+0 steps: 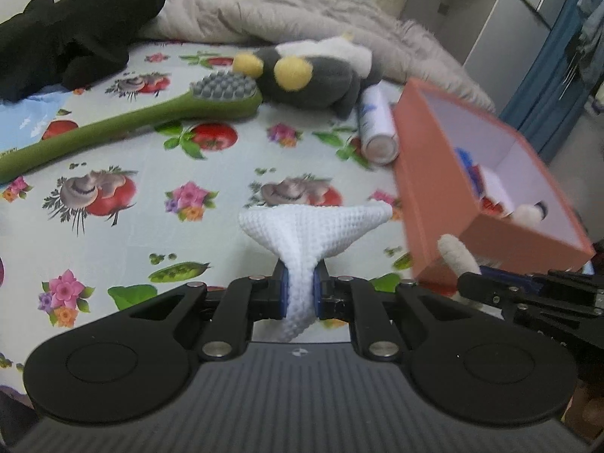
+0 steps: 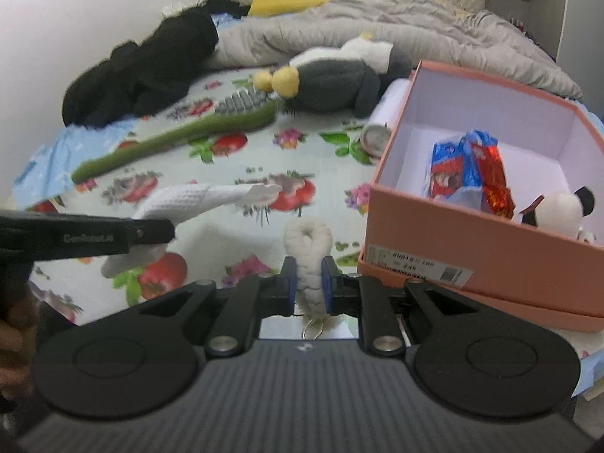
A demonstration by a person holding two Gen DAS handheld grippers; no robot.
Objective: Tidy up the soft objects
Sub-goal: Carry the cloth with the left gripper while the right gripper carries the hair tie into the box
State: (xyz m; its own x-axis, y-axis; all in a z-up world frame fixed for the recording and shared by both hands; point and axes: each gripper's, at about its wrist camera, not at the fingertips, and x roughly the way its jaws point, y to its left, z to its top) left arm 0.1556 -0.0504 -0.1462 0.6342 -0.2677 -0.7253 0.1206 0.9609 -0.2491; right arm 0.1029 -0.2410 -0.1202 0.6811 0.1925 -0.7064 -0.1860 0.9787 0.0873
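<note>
Above the bed (image 1: 158,188), beside the box (image 2: 468,241), the left claw (image 1: 301,290) pinches a limp, light white cloth (image 1: 313,226) mid-fold while the right claw (image 2: 308,281) grips a soft fuzzy keychain (image 2: 308,249), squashy but secure.

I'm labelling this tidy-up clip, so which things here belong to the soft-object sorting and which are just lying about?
Part of the job:
- white knitted cloth, clamped in the left gripper
- cream plush keychain, clamped in the right gripper
- pink box
- grey plush toy
- panda plush, already boxed

Lying about:
- green brush
- spray can
- black garment
- grey blanket
</note>
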